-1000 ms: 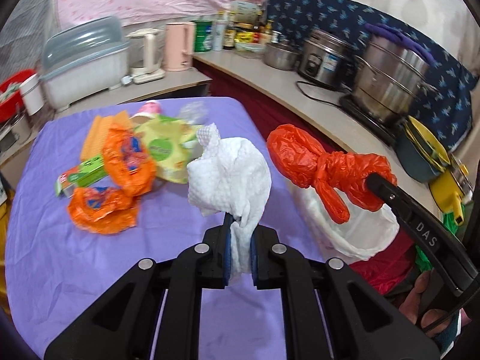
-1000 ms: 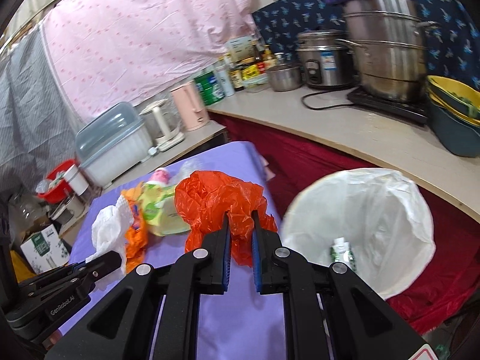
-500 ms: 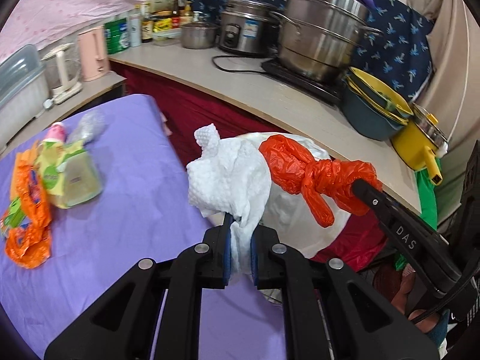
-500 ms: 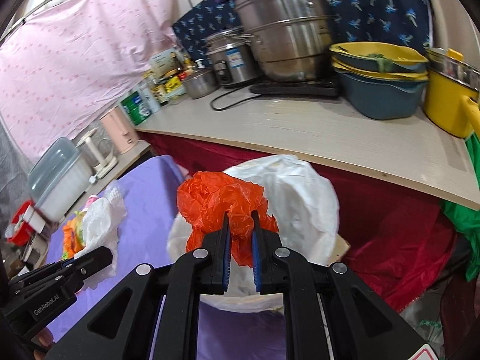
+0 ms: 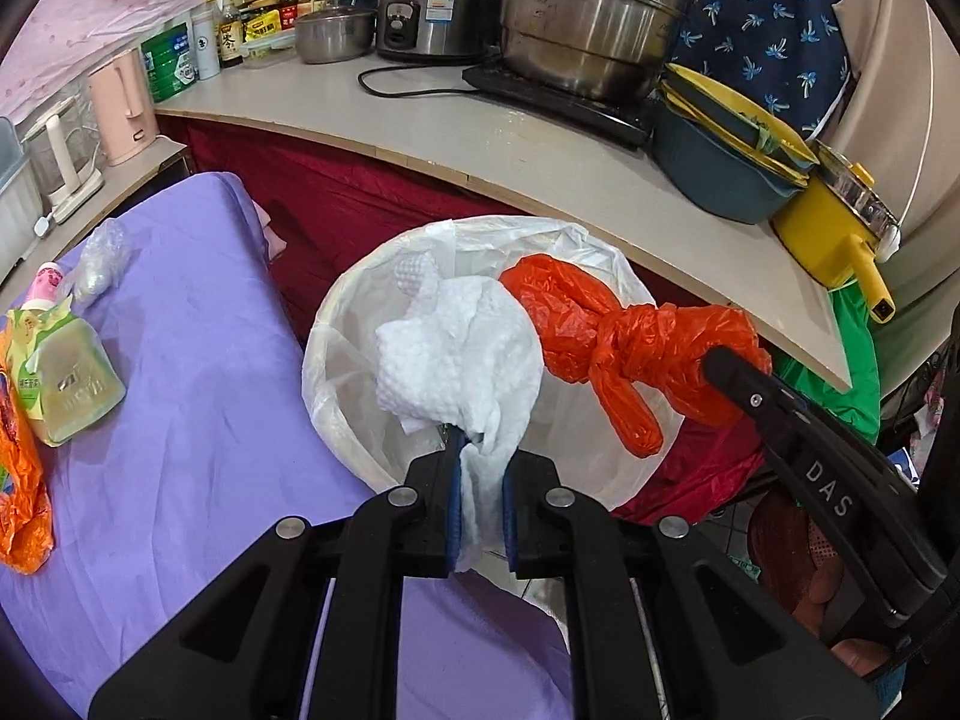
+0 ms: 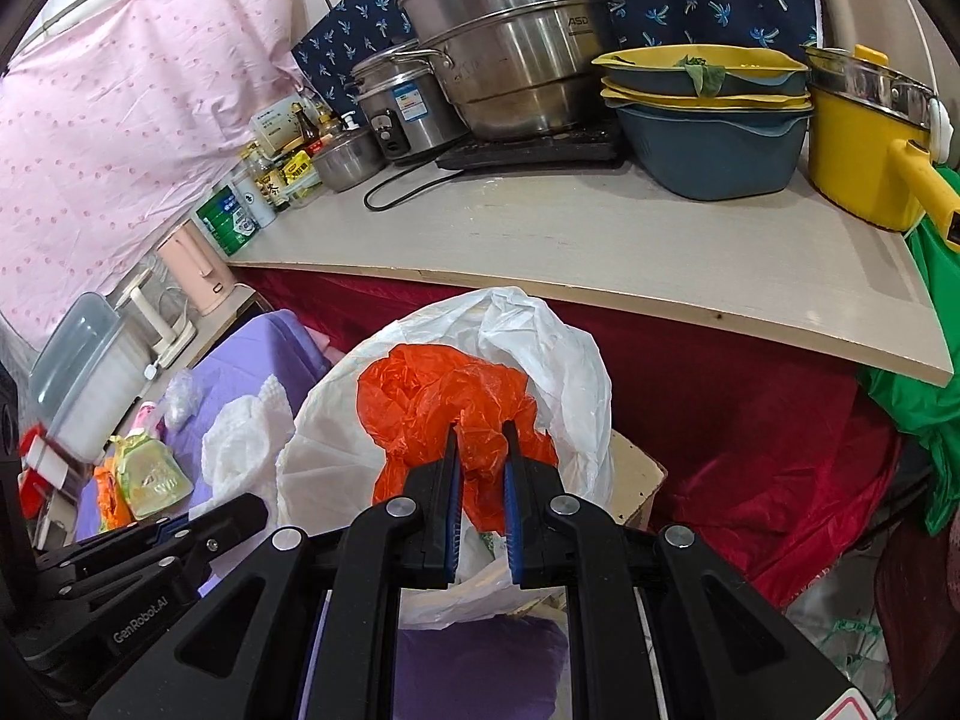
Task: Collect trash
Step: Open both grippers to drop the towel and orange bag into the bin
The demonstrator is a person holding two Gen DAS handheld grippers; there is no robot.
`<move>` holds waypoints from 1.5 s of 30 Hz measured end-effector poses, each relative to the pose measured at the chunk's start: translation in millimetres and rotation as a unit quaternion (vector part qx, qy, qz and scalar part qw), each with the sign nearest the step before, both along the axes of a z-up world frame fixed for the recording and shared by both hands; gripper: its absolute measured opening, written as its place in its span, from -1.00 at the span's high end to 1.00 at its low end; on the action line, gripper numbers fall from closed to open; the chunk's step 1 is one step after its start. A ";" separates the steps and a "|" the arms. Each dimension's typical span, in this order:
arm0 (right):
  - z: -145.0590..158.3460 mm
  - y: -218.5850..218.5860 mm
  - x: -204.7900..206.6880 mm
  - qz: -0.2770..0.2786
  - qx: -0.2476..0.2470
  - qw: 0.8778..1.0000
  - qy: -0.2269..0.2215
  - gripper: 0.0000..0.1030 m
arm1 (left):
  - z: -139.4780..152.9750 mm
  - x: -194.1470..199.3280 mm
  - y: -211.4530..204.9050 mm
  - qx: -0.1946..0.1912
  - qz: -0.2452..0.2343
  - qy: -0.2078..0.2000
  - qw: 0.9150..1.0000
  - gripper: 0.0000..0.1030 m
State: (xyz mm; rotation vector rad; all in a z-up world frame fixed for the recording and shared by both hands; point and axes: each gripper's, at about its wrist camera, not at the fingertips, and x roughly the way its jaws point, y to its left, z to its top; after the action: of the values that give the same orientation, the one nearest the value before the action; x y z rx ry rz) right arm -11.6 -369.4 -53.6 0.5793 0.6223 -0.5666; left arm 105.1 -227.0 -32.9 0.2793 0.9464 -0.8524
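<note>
My left gripper is shut on a crumpled white paper towel, held over the open mouth of a bin lined with a white bag. Beside it, my right gripper is shut on a knotted orange plastic bag, also seen in the left wrist view as an orange plastic bag hanging above the same white bag. The paper towel shows at the left in the right wrist view. The bin stands just off the right edge of the purple-covered table.
More trash lies on the purple cloth at the left: a green pouch, orange wrappers, a pink-capped bottle and a clear bag. A counter behind the bin carries steel pots, a blue basin and a yellow pot.
Both grippers swung right from above the table and sank a little; they now hang over the bin's mouth, each still gripping its piece. The table trash has slid to the left edge.
</note>
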 end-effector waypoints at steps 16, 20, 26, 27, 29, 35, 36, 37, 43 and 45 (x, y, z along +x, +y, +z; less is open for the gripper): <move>0.1 6.5 7.9 0.005 0.013 1.000 -0.008 0.34 | 6.5 10.8 8.1 0.004 0.030 -0.019 0.999 -0.05; 5.7 10.2 8.3 0.005 0.006 1.000 -0.011 0.23 | 10.3 11.4 11.8 0.001 0.035 -0.024 0.999 -0.05; 11.4 17.4 11.4 0.014 0.000 1.000 -0.012 0.22 | 15.4 13.1 21.1 -0.005 0.048 -0.027 0.998 -0.05; 12.7 19.2 12.3 0.016 -0.001 1.000 -0.013 0.22 | 16.3 13.5 23.7 -0.006 0.051 -0.028 0.998 -0.05; 14.7 22.2 14.4 0.020 -0.003 1.000 -0.014 0.22 | 17.8 15.0 29.2 -0.009 0.057 -0.027 0.998 -0.05; 21.3 38.2 23.2 0.039 -0.013 0.999 -0.015 0.21 | 21.9 21.9 52.6 -0.015 0.083 -0.029 0.996 -0.06; 22.2 40.2 24.9 0.042 -0.013 0.999 -0.015 0.21 | 22.5 23.7 58.3 -0.017 0.089 -0.029 0.996 -0.05; 23.2 43.9 27.4 0.047 -0.015 0.999 -0.014 0.21 | 23.0 25.0 62.8 -0.017 0.094 -0.029 0.995 -0.05; 24.6 68.4 43.5 0.074 -0.018 0.997 -0.011 0.21 | 21.3 40.1 101.4 -0.019 0.137 -0.026 0.990 -0.06; 24.1 76.4 48.6 0.084 -0.020 0.996 -0.009 0.21 | 19.6 46.2 116.4 -0.018 0.152 -0.024 0.988 -0.06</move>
State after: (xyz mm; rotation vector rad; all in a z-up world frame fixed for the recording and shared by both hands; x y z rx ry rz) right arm 37.0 -293.0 -29.5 0.4898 0.6348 -0.4147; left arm 151.3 -110.5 -13.3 0.1194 0.8998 -0.5781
